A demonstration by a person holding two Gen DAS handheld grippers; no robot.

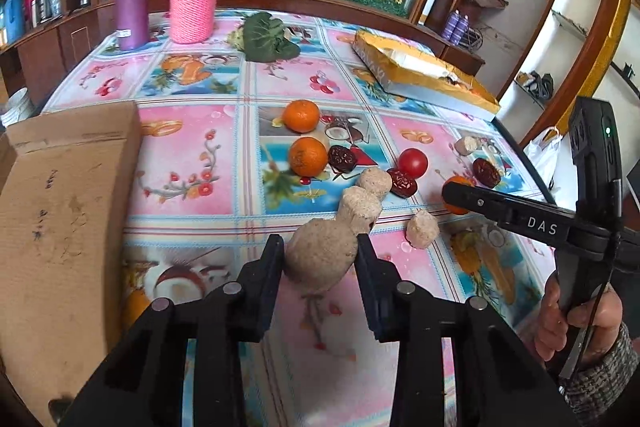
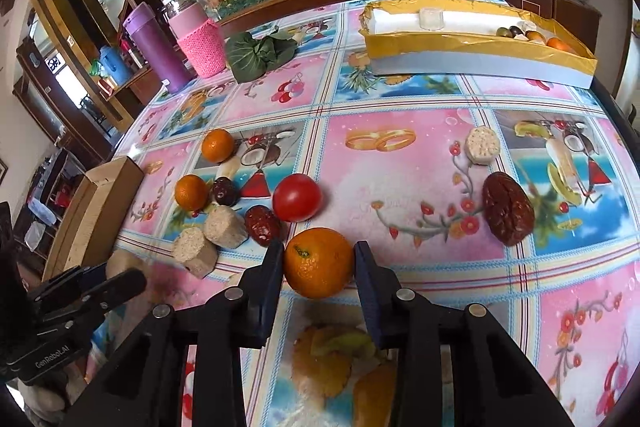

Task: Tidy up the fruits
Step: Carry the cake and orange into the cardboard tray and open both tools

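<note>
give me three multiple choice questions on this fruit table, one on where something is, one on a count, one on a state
1. Where does the red tomato lie?
A. in the yellow box
B. on the tablecloth, just beyond the orange in the right gripper
C. inside the cardboard box

2. How many oranges lie loose on the tablecloth near the cardboard box, apart from the one between the right gripper's fingers?
A. two
B. four
C. none

3. What is between the fingers of the left gripper?
A. a dried date
B. nothing
C. a beige cake

Answers:
1 B: the tomato sits on the cloth right behind the orange in the right gripper.
2 A: two oranges lie there.
3 C: the beige cake fills the gap between the fingers.
</note>
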